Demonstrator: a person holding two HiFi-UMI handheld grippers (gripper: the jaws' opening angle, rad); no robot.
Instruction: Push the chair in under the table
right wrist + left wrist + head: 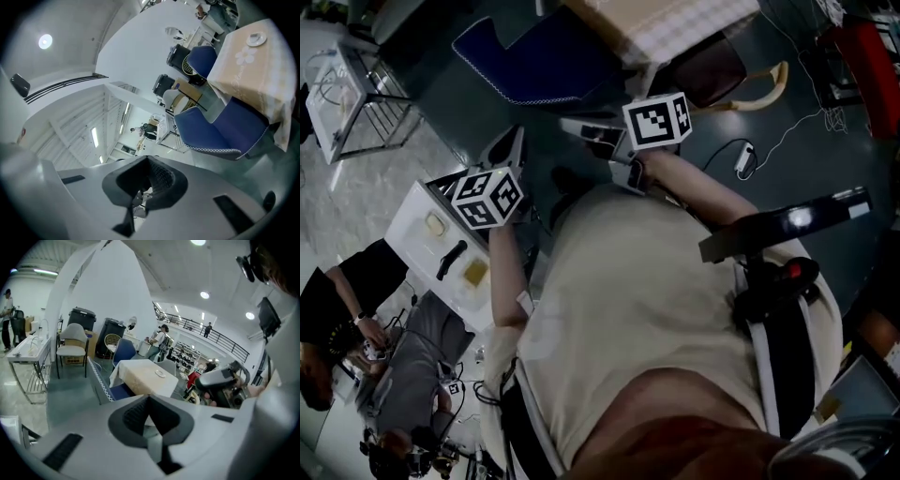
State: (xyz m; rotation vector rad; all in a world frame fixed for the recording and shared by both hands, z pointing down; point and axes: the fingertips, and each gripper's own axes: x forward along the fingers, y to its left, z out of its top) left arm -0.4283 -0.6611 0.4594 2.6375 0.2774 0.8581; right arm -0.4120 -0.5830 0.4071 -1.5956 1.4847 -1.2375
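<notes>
Blue padded chair stands just beside the cloth-covered bench. Left tongs and right tongs are both clenched, empty and clear of it. Best set both against the chair's back, evenly spaced, and push straight toward the bench. Its seat seems turned toward the bench, with the wide back running along the bench's side.

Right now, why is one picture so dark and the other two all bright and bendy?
Head view: dim and underexposed, so only the white cubes stand out. Left gripper view: a fisheye lens curves the room, the corners go black, and the ceiling lamps glare. Right gripper view: the same curving, tilted sideways, with the table stretched near the edge and a lamp glaring.
</notes>
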